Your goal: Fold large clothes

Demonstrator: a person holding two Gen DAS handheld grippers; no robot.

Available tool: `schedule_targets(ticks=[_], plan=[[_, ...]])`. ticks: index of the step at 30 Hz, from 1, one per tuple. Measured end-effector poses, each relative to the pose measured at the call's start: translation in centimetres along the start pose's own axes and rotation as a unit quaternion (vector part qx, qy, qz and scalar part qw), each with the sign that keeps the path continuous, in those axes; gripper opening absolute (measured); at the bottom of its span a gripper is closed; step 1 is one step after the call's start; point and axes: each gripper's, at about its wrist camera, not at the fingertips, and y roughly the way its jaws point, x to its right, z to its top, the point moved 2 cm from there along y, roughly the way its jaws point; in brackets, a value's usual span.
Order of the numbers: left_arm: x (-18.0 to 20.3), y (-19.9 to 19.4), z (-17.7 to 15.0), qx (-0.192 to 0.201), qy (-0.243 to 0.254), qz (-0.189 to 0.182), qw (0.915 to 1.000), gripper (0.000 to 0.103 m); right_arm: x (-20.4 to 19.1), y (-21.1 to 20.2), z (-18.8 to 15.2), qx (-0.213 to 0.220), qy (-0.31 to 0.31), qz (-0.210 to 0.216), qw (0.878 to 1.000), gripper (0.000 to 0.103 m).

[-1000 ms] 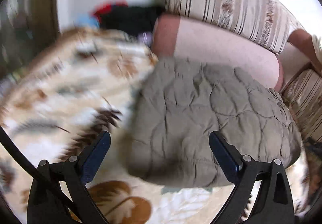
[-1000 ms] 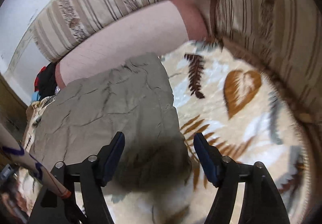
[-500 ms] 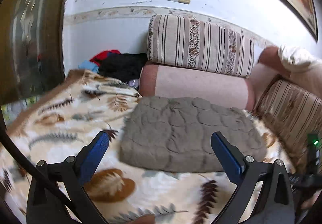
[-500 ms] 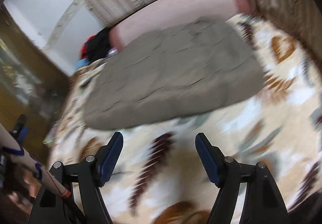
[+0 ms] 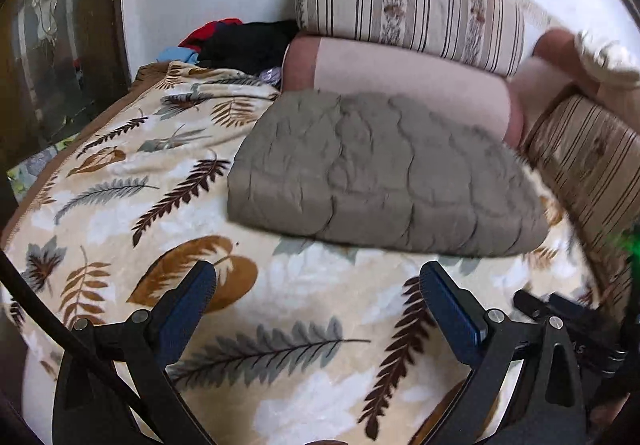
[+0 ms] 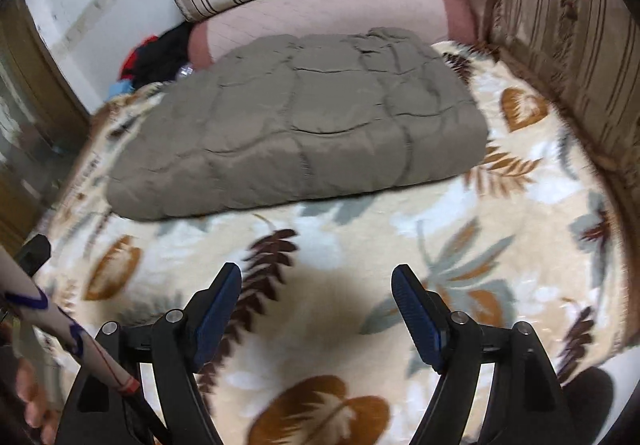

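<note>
Quilted grey-brown garment, folded into a thick rectangle, lying flat on leaf-print blanket, far edge touching pink bolster. Striped cushion sitting atop bolster; dark clothes pile just left of bolster. Left gripper hovering over blanket near garment's front edge, jaws wide apart, gripping nothing. Right gripper likewise hovering short of garment, jaws opening wider w/ nothing btwn them.
</note>
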Motion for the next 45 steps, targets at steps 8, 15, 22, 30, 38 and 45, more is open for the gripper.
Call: schedule_targets(ticks=[8, 15, 22, 30, 38, 45], plan=[[0.6, 0.9, -0.6, -0.021, 0.009, -0.005, 0.9997, 0.101, -0.3, 0.3, -0.3, 0.014, -0.048, -0.076, 0.996, 0.082], [0.9, 1.2, -1.0, -0.026, 0.013, 0.003, 0.9996, 0.101, -0.6, 0.3, -0.4, 0.022, -0.071, -0.102, 0.992, 0.085], [1.4, 2.0, -1.5, -0.040, 0.020, 0.002, 0.9990, 0.101, -0.5, 0.7, -0.5, 0.015, -0.073, -0.112, 0.991, 0.087], [1.7, 3.0, -2.2, -0.063, 0.023, 0.006, 0.9977, 0.101, 0.2, 1.0, -0.5, 0.009, -0.062, -0.118, 0.991, 0.089], [2.0, 3.5, -2.7, -0.074, 0.028, 0.007, 0.9969, 0.101, -0.3, 1.5, -0.8, 0.000, -0.073, -0.116, 0.991, 0.089], [2.2, 3.6, -3.0, -0.072, 0.035, 0.011, 0.9967, 0.101, -0.3, 1.7, -1.0, -0.004, -0.074, -0.116, 0.991, 0.089]])
